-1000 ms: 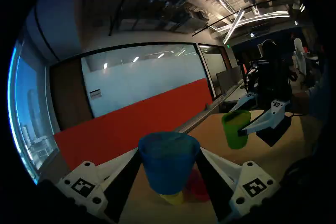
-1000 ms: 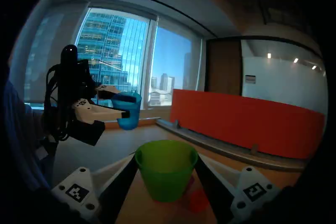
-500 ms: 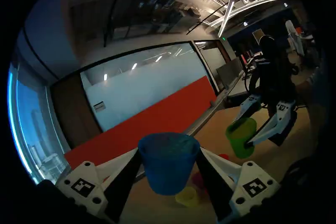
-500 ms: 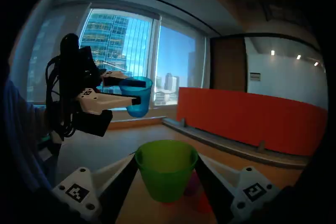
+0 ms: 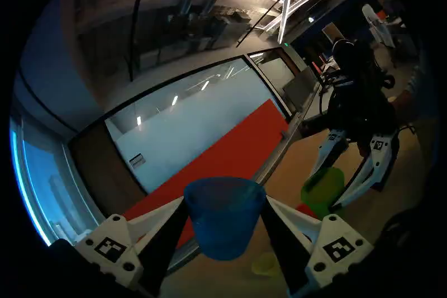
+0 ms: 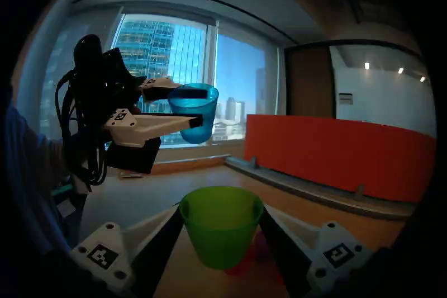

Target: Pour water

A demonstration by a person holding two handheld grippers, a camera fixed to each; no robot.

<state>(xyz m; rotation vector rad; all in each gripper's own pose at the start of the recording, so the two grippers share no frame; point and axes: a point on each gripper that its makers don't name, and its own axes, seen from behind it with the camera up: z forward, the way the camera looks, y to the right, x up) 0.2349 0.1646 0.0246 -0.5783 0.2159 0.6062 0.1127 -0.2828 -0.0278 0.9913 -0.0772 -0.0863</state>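
1. Left gripper [image 5: 223,215]: the fingers are closed to cup width, one pressed against each side of a translucent blue plastic cup [image 5: 224,233]. The cup is carried clear of the table. Whether it holds water cannot be determined.
2. Right gripper [image 6: 221,217]: same condition. Both fingers press the sides of an opaque green plastic cup [image 6: 221,242], mouth up, held above the light wooden table [image 6: 139,197].
3. Governing relation: in the right gripper view the blue cup sits higher than the green cup, off to that view's left and farther out. The two cups are apart, not touching. Its long axis reads close to upright there, rim roughly level.
4. In the left gripper view the green cup lies lower and to that view's right, its mouth turned towards the camera.
5. Judgement: the blue cup is the source and the green cup the receiver. The blue rim is not yet over the green mouth, so the left gripper has to close that sideways gap before tipping.
6. A small yellow cup [image 5: 265,264] and a small red object [image 5: 304,209], partly hidden, lie on the table below both grippers.
7. Change against the earlier frames:
   - In the right gripper view the blue cup stands higher and nearer the centre.
   - In the left gripper view the room slants more steeply, which suggests the left gripper is rolling.
   - In that same view the green cup sits lower and shows more of its inside.
   - Each cup is unmoved between its own gripper's fingers.
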